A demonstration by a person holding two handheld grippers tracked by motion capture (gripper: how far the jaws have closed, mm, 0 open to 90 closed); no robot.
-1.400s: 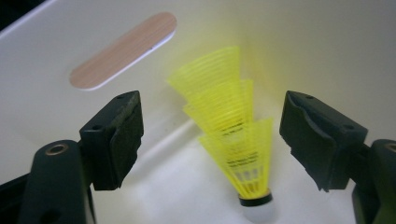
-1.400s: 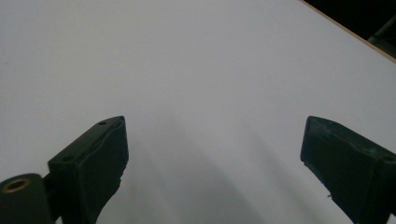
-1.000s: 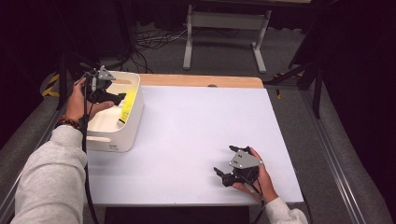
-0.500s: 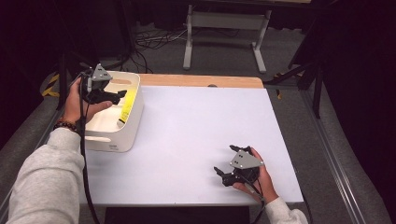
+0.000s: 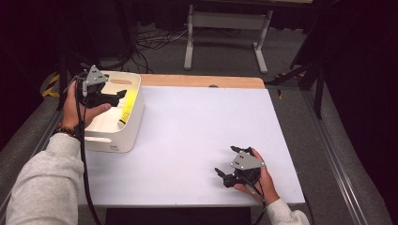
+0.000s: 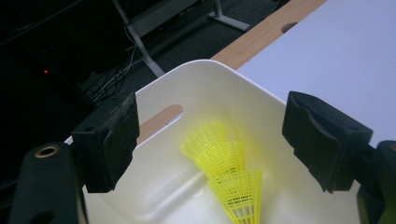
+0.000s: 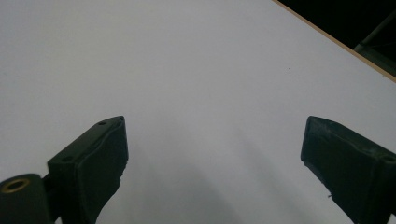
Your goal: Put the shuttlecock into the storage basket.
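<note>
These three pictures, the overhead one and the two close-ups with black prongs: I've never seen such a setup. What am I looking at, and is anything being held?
A person sits at a white table holding a hand-operated two-jaw gripper in each hand. The high view looks down from above; each close-up comes from a camera riding on one gripper, looking along its black jaws.

The left gripper hangs over a white bin at the table's left edge. The left gripper view looks into that bin, where yellow plastic shuttlecocks lie stacked together. Its jaws are wide apart and hold nothing.

The right gripper rests low near the table's front right, also open and empty, facing bare tabletop.
</note>
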